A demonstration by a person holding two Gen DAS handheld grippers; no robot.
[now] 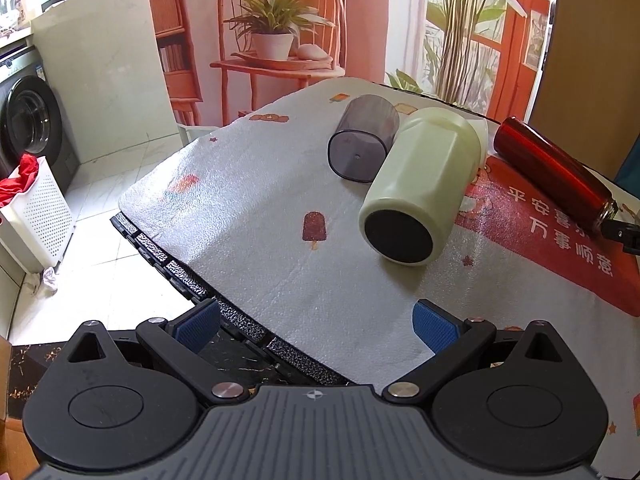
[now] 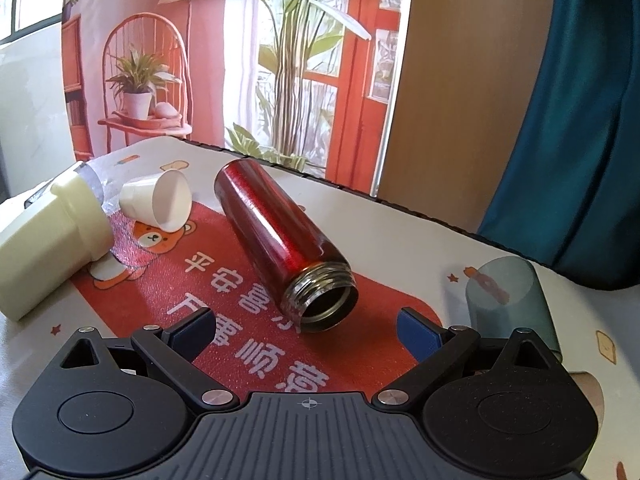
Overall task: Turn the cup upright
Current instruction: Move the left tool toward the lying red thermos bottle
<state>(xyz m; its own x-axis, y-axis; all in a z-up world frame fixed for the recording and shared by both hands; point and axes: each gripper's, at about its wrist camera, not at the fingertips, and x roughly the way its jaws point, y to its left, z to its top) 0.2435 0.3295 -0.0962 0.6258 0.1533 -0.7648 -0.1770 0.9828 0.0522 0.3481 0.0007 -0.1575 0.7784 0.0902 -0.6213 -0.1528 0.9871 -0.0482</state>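
Several cups lie on their sides on the table. A pale green cup (image 1: 420, 184) points its black base at my left gripper (image 1: 316, 326), which is open and empty near the table's edge. A smoky clear cup (image 1: 362, 138) lies behind it. A red metal flask (image 2: 280, 240) lies with its open threaded mouth toward my right gripper (image 2: 304, 330), which is open and empty just short of it. The flask also shows in the left wrist view (image 1: 556, 172). A small white cup (image 2: 158, 200) lies on its side. The green cup (image 2: 48, 248) is at the left of the right wrist view.
A teal cup (image 2: 516, 300) stands upside down at the right, close to my right gripper. The table has a white printed cloth (image 1: 260, 216) with a red panel (image 2: 224, 292). A washing machine (image 1: 28, 124) and a white basket (image 1: 36, 216) stand on the floor at left.
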